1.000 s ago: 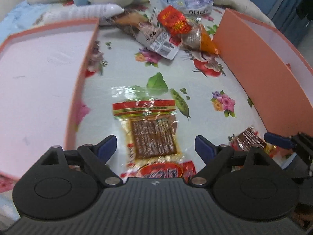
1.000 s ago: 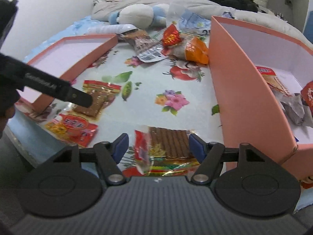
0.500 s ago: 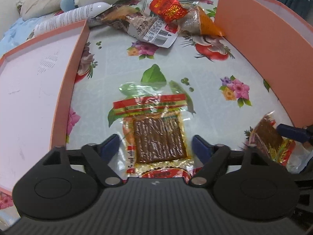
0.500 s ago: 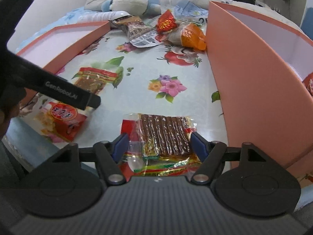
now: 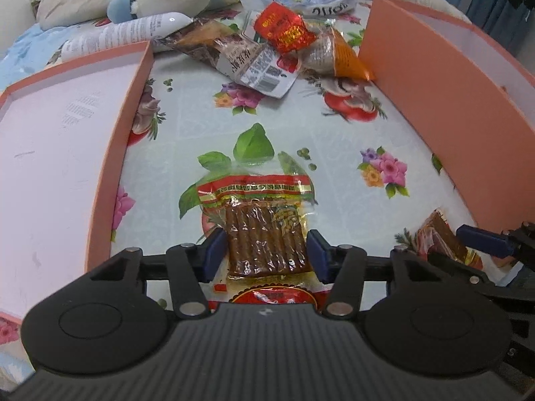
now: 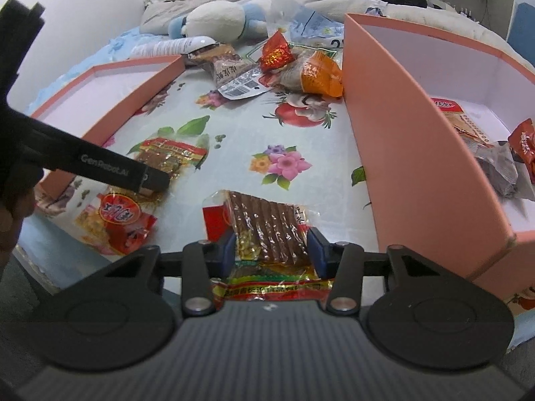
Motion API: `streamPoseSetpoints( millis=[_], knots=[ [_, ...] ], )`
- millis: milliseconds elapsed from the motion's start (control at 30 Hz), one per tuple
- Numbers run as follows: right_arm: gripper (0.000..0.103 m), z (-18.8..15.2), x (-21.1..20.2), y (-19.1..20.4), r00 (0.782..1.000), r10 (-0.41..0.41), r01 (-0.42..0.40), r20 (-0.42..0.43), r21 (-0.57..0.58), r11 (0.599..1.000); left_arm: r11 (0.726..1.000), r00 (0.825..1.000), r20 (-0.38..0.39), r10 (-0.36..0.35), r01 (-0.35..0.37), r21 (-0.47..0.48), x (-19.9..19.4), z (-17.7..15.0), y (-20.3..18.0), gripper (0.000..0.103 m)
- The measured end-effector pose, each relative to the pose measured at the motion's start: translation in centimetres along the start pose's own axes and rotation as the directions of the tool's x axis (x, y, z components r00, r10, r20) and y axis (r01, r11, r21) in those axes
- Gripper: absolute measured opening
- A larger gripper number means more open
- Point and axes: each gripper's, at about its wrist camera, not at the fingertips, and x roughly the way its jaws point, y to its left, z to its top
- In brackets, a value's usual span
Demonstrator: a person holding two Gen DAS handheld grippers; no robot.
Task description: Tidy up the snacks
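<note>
At the floral cloth's (image 5: 187, 127) near edge, the left gripper (image 5: 266, 250) and right gripper (image 6: 272, 245) are each closing around a brown-stick snack packet (image 5: 267, 244) (image 6: 267, 227). The left arm reads "GenRobot.AI" (image 6: 103, 166).

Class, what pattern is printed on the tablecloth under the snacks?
The tablecloth is pale with flowers, green leaves and fruit, clearest in the left wrist view.

Black ribbed left claw (image 5: 266, 254) and right claw (image 6: 271, 249), blue fingertip pads (image 5: 214, 250), silver pivot screws, white lettering.
</note>
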Motion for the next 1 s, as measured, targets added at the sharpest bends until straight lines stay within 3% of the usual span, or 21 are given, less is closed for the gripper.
streamPoseSetpoints(
  millis=[433,467,500,533,667,867,967,1000],
  knots=[
    [0.048,2.5,-6.1,1.5,0.994,-0.010,0.007,0.105,0.033,0.999,0.994,0.998,0.057,-0.026,0.032,-0.101,-6.9,0.7,0.9,0.055],
    [0.048,2.9,-6.8,1.5,0.993,-0.016,0.011,0.119,0.037,0.999,0.993,0.998,0.066,-0.026,0.033,-0.109,-7.6,0.7,0.8,0.042],
    [0.048,3.1,-7.4,1.4,0.991,-0.022,0.017,0.130,0.041,0.999,0.992,0.997,0.067,-0.030,0.037,-0.119,-8.3,0.9,0.8,0.022],
    [0.048,3.3,-8.0,1.4,0.990,-0.030,0.024,0.141,0.046,0.999,0.989,0.997,0.069,-0.046,0.055,-0.135,-8.9,1.0,0.9,0.021],
    [0.048,3.7,-9.5,0.8,0.982,-0.073,0.063,0.177,0.058,0.996,0.988,0.993,0.099,-0.059,0.072,-0.137,-10.1,1.2,0.3,0.021],
    [0.048,2.9,-10.0,-1.3,0.982,-0.105,0.091,0.157,0.091,0.992,0.989,0.994,0.069,-0.081,0.089,-0.117,-7.9,0.7,-0.8,0.022],
    [0.048,2.5,-10.8,-2.2,0.982,-0.107,0.090,0.154,0.111,0.990,0.990,0.995,0.031,-0.092,0.095,-0.105,-6.2,0.4,-1.5,0.036],
    [0.048,2.5,-11.1,-2.4,0.981,-0.118,0.102,0.156,0.109,0.989,0.992,0.996,0.020,-0.084,0.085,-0.097,-5.7,0.2,-1.8,0.057]
  ],
)
